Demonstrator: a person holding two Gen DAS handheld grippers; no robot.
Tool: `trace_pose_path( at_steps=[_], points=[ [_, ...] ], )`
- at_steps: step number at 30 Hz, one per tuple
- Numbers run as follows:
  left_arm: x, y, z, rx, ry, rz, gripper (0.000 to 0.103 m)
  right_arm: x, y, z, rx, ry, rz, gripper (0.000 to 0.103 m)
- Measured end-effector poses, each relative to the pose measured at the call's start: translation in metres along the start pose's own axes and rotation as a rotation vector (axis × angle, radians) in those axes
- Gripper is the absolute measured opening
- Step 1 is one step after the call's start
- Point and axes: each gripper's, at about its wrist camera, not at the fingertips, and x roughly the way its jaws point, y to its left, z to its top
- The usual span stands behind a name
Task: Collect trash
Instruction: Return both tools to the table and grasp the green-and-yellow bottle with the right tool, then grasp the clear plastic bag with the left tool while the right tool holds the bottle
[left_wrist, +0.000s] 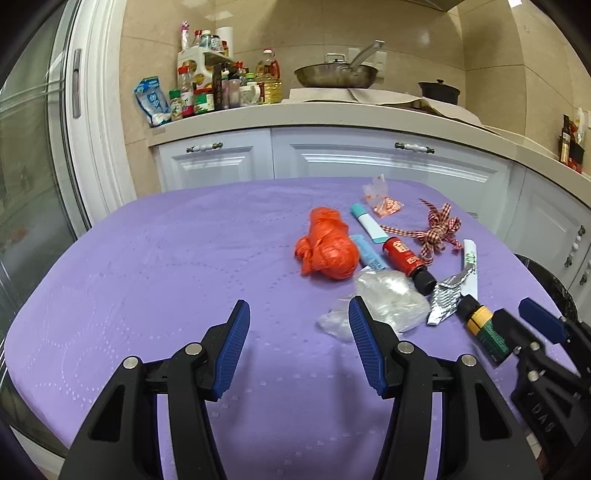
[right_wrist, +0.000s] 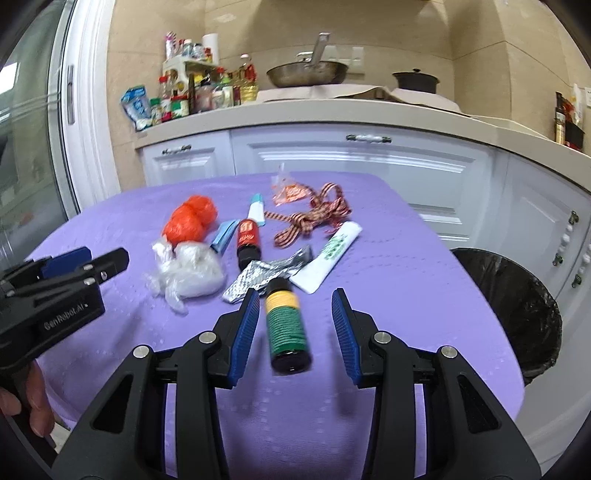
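Note:
Trash lies on a purple table (left_wrist: 147, 258): an orange plastic bag (left_wrist: 327, 249), a clear plastic wad (left_wrist: 388, 301), a red bottle (left_wrist: 406, 260), foil (left_wrist: 447, 297), a checked ribbon (left_wrist: 437, 230) and a green-and-yellow bottle (right_wrist: 287, 328). My right gripper (right_wrist: 295, 328) is open, with the green bottle lying between its fingers, not clamped. My left gripper (left_wrist: 299, 339) is open and empty above the table, its right finger beside the clear wad. A black-lined bin (right_wrist: 517, 306) stands at the table's right.
White sachet (right_wrist: 332, 254), blue tubes (left_wrist: 369, 221) and a small orange-printed packet (left_wrist: 380, 199) also lie on the table. Behind stands a kitchen counter (left_wrist: 332, 114) with bottles, a pan and white cabinets. A glass door is at the left.

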Motion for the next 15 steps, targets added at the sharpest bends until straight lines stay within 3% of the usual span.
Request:
trace_pose_path(
  at_steps=[6, 9, 15],
  points=[
    [0.002, -0.005, -0.003, 0.003, 0.007, -0.021, 0.058, 0.011, 0.002, -0.005, -0.010, 0.033, -0.003, 0.039],
    [0.003, -0.009, -0.004, 0.009, 0.009, -0.037, 0.058, 0.016, 0.002, -0.006, -0.018, 0.053, 0.003, 0.023],
    [0.007, -0.025, -0.001, 0.034, 0.016, -0.069, 0.063, 0.011, -0.005, -0.007, -0.010, 0.034, -0.008, 0.023]
  ],
)
